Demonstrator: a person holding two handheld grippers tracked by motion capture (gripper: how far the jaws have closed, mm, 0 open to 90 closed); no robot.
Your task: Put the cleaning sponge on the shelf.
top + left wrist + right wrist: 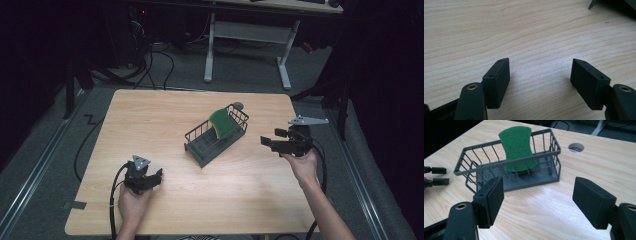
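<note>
Green sponge [517,147] standing on edge inside the grey wire basket [475,168], leaning on the long rail, top half poking clear above it. In the high view the basket [200,136] sits a little right of the table's [150,115] centre, the sponge [220,122] at its 1 o'clock end. Right claw [537,200] is spread wide, nothing between the jaws, pointed straight at the basket from just beside it. Left claw [540,80] is open too, holding nothing, low over bare wood; in the high view it [150,177] hovers at 7 o'clock from the basket, well apart.

That sponge looks light and soft, a scouring face that should grip well, so it will squash rather than slip. Best hold, I'd say, is the exposed top edge, jaws across its flat faces, pinching gently. The basket looks light as well and could lift or skid with it if the sponge catches a wire.

Room to work: open wood all round, widest at 9 o'clock. The table's right edge runs close behind the right claw [272,142], and a round cable hole [576,147] sits at 1 o'clock beyond the basket.
</note>
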